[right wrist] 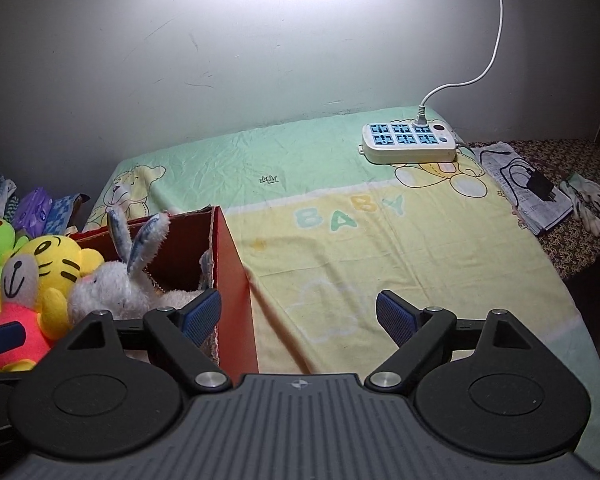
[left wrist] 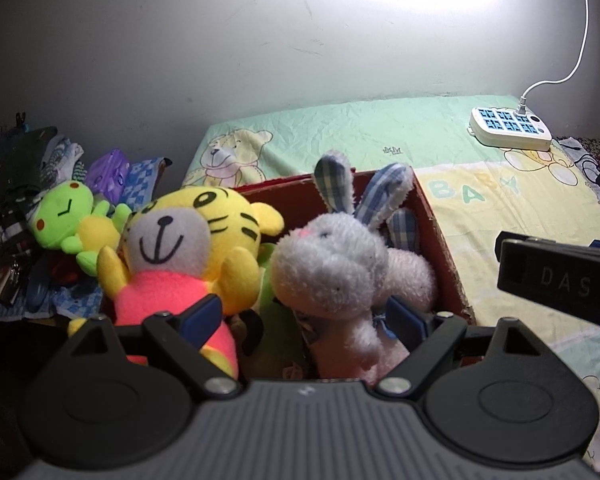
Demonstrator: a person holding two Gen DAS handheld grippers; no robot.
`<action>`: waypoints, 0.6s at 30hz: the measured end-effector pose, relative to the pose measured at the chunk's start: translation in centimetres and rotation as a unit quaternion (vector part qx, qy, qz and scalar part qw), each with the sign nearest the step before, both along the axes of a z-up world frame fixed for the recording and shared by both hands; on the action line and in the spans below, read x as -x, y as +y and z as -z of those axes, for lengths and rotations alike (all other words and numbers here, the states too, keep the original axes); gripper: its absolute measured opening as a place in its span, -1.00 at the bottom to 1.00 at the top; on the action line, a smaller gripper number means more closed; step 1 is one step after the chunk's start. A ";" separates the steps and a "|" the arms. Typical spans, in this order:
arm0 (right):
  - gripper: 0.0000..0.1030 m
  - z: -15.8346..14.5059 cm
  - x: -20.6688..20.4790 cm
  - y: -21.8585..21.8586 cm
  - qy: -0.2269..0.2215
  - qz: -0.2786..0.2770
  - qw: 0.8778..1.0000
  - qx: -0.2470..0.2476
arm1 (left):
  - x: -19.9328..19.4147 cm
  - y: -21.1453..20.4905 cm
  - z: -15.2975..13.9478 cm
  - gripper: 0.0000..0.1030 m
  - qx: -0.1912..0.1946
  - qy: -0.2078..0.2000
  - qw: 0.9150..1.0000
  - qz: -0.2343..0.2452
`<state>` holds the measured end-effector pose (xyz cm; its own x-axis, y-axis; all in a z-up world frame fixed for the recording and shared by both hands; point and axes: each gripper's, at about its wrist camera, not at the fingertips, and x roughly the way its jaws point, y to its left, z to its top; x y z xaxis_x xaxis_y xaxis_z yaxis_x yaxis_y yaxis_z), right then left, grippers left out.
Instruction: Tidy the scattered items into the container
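A red cardboard box (left wrist: pixel 440 240) stands on a baby-print sheet (right wrist: pixel 380 260). In it sits a white rabbit plush (left wrist: pixel 332 264) with plaid ears. A yellow tiger plush (left wrist: pixel 204 232) in pink leans at the box's left side. A green frog plush (left wrist: pixel 68 216) lies further left, seemingly outside the box. My left gripper (left wrist: pixel 304 312) is wide apart low over the box, with the rabbit's lower body between its fingers. Its left pad is by the tiger's pink body. My right gripper (right wrist: pixel 300 308) is open and holds nothing, just right of the box's wall (right wrist: pixel 236 280).
A white power strip (right wrist: pixel 408 140) with a cable lies at the back of the sheet. Papers with a black charger (right wrist: pixel 532 188) and white gloves (right wrist: pixel 588 196) lie to the right. A pile of clothes (left wrist: pixel 20 200) lies left of the box. A wall is close behind.
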<state>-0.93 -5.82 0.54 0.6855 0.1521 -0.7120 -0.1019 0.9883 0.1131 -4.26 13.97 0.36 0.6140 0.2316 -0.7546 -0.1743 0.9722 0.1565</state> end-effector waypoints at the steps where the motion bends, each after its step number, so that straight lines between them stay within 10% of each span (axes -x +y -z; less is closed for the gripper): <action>1: 0.68 0.0 0.0 0.2 0.000 -0.004 1.000 0.001 | 0.0 0.1 0.0 0.71 0.001 -0.001 1.000 -0.002; 18: 0.68 -1.4 0.4 4.6 -0.027 -0.092 0.995 0.040 | 1.4 3.5 -0.6 0.71 0.019 -0.011 0.999 -0.047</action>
